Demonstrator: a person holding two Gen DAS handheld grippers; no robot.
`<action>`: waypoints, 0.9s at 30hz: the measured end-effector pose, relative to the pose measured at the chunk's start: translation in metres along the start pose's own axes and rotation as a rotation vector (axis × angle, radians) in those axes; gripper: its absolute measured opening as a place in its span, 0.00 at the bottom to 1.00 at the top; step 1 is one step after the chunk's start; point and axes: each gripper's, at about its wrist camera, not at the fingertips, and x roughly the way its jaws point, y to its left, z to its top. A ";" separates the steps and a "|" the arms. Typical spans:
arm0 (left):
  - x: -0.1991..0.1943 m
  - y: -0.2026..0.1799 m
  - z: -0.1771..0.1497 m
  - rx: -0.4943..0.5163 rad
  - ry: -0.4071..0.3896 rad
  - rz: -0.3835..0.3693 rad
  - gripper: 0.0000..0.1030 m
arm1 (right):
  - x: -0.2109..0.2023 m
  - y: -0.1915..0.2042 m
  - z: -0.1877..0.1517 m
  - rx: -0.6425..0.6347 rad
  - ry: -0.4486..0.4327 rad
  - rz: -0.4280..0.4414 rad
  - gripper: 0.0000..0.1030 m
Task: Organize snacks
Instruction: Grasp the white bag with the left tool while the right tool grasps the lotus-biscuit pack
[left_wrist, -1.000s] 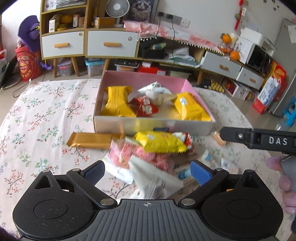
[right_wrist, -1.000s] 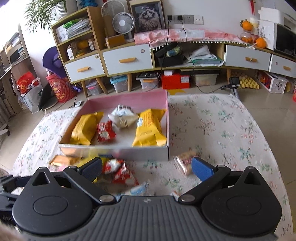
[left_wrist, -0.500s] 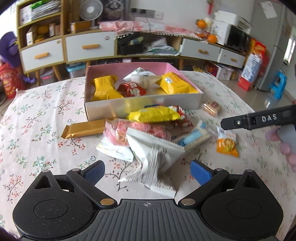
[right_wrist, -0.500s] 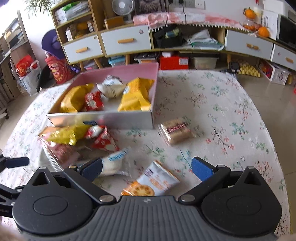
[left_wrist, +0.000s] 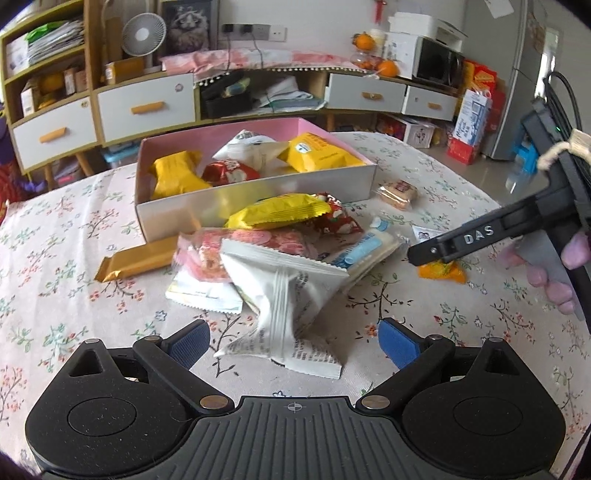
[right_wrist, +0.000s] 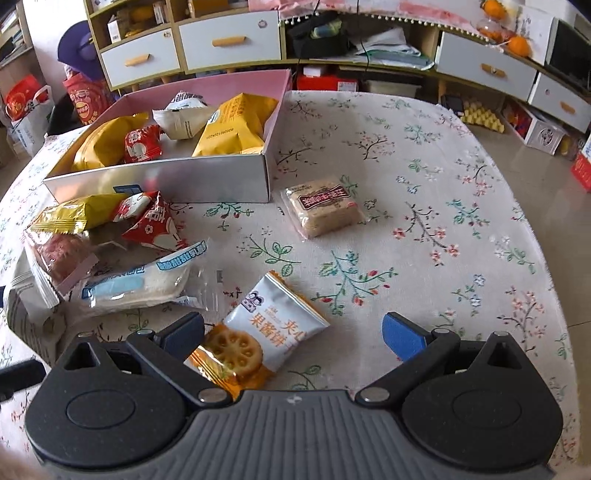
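A pink box (left_wrist: 255, 192) on the flowered table holds several snack packs; it also shows in the right wrist view (right_wrist: 159, 184). A pile of loose snacks lies in front of it. My left gripper (left_wrist: 291, 341) is open, with a white pack (left_wrist: 284, 295) between its fingers, not gripped. My right gripper (right_wrist: 293, 332) is open above a silver and orange biscuit pack (right_wrist: 258, 332). The right gripper also shows in the left wrist view (left_wrist: 480, 236). A clear cake pack (right_wrist: 321, 206) lies alone beside the box.
The pile includes a yellow pack (left_wrist: 277, 216), a gold bar (left_wrist: 136, 258), a red pack (right_wrist: 153, 225) and a white and blue bread pack (right_wrist: 136, 286). Cabinets with drawers (left_wrist: 147, 107) stand behind the table. The table's right edge (right_wrist: 546, 236) drops to the floor.
Both grippers have pulled back from the box toward the near side of the table. The biscuit pack came in under the right gripper and the white pack between the left fingers.
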 end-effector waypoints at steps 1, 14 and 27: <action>0.001 -0.002 0.000 0.008 0.001 0.003 0.92 | 0.001 0.001 0.000 -0.003 -0.001 -0.006 1.00; 0.005 0.002 0.003 -0.006 0.030 0.037 0.47 | -0.002 0.003 -0.004 -0.063 -0.020 -0.005 1.00; -0.008 0.011 0.004 -0.064 0.037 0.028 0.40 | -0.008 -0.031 -0.013 -0.086 -0.023 0.008 0.99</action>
